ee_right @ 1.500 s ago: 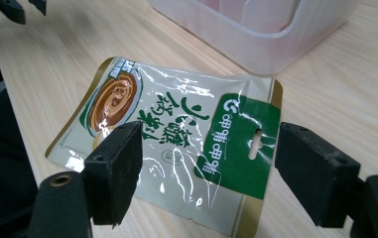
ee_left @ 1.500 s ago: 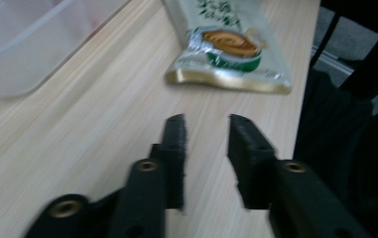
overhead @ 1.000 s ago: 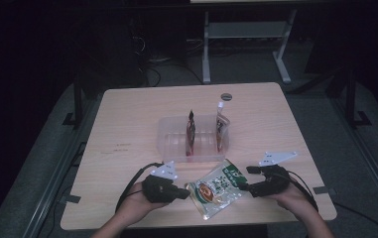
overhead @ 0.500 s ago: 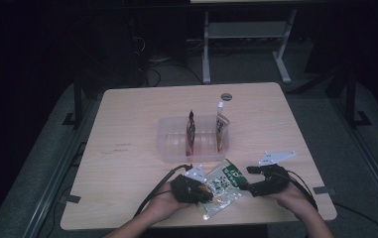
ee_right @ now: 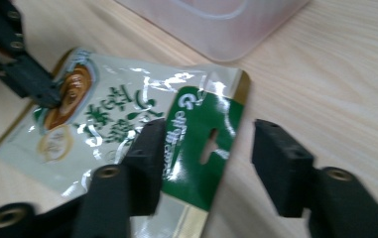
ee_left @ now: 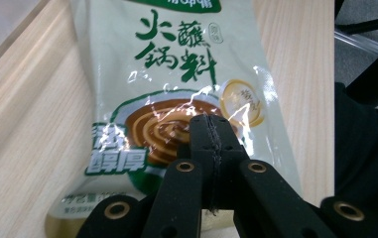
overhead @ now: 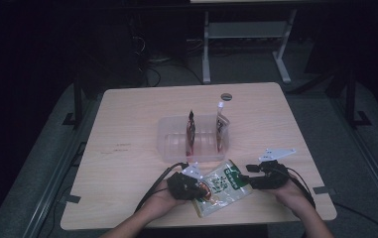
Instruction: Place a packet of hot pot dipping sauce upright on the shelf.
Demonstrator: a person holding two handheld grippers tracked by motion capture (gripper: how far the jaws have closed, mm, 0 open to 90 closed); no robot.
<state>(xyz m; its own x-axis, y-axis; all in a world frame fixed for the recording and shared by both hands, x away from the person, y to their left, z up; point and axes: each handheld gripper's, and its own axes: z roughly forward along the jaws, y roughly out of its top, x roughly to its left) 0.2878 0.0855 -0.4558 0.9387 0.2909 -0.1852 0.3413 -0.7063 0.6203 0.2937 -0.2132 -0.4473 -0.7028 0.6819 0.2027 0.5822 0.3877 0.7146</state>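
A green-and-white sauce packet [overhead: 222, 184] lies flat near the table's front edge. My left gripper [overhead: 198, 187] is shut, and its closed tips [ee_left: 211, 121] rest on the packet's [ee_left: 176, 64] brown picture at its lower end. My right gripper [overhead: 250, 174] is at the packet's other end. In the right gripper view its jaws [ee_right: 209, 131] straddle the green header of the packet [ee_right: 127, 109]. They have just been closing and stand open, the right pad clear of the packet's edge. The left gripper's tips [ee_right: 47, 96] show at far left there.
A clear plastic container [overhead: 174, 144] stands mid-table just behind the packet, its corner [ee_right: 216, 15] close to my right jaws. Two pouches [overhead: 191, 134] [overhead: 221, 128] stand upright in it. A small dark round object [overhead: 226, 96] lies near the far edge.
My left hand has moved right and down, from beside the packet onto its lower end. The right hand has stayed in place at the packet's top end.
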